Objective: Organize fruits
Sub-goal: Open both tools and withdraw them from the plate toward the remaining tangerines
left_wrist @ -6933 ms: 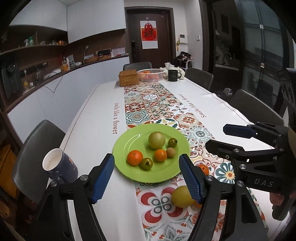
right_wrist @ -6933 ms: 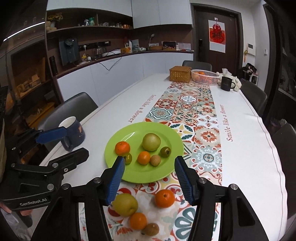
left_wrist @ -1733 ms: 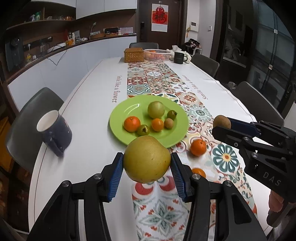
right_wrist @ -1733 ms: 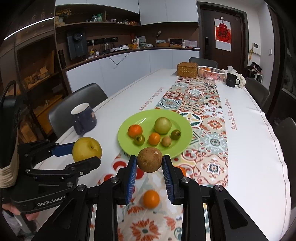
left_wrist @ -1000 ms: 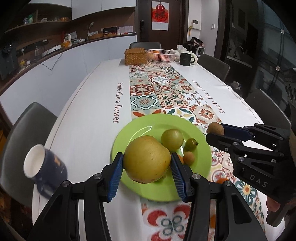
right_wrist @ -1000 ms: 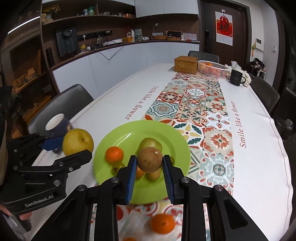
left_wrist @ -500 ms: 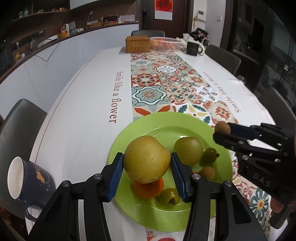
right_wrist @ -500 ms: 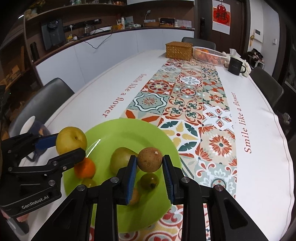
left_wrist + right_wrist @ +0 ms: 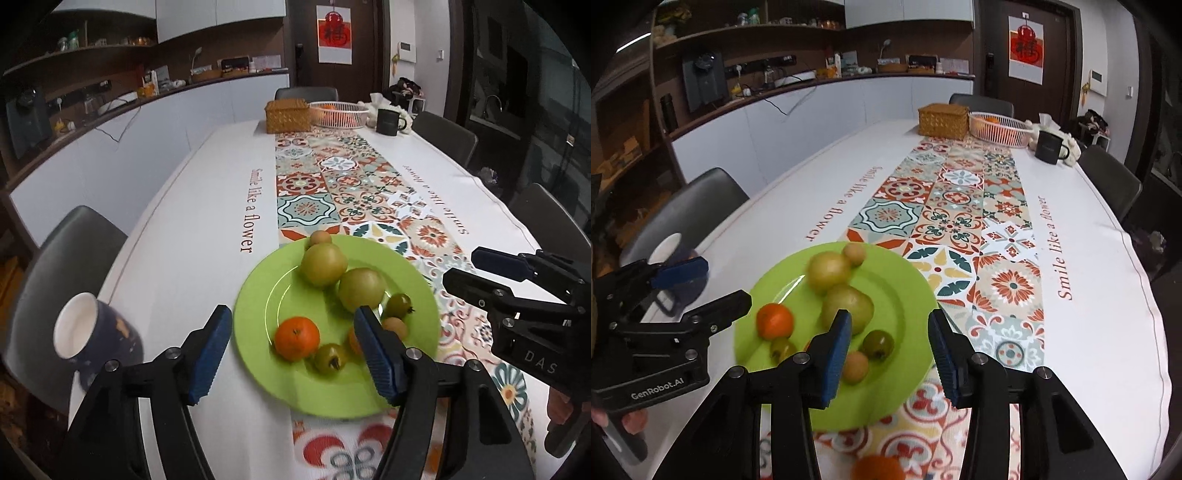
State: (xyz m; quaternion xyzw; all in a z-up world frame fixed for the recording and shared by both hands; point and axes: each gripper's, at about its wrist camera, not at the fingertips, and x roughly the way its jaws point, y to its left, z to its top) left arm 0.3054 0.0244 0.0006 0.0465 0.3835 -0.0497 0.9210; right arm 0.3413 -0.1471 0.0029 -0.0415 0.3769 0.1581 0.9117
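A green plate (image 9: 266,306) on the patterned runner carries several fruits. At its far side lie a yellow-green pear (image 9: 324,264) and, at the rim, a small brown fruit (image 9: 320,238). Nearer sit a second pear (image 9: 362,290) and an orange (image 9: 297,338). My left gripper (image 9: 295,350) hovers at the plate's near edge, its jaws opening with nothing held between them. My right gripper (image 9: 890,354) hangs over the plate's (image 9: 905,295) near right side, jaws also opening and empty. From there the pear (image 9: 829,272) and brown fruit (image 9: 854,254) lie beyond it.
A dark blue mug (image 9: 94,332) stands left of the plate by the table edge. One orange (image 9: 877,469) lies on the runner below the plate. A wicker box (image 9: 287,116), a white basket (image 9: 338,114) and a black mug (image 9: 388,122) stand at the far end. Chairs line both sides.
Both grippers have opened. The pear has left the left gripper and the brown fruit the right one, and both now lie at the plate's far side. Both views show the plate from slightly farther back.
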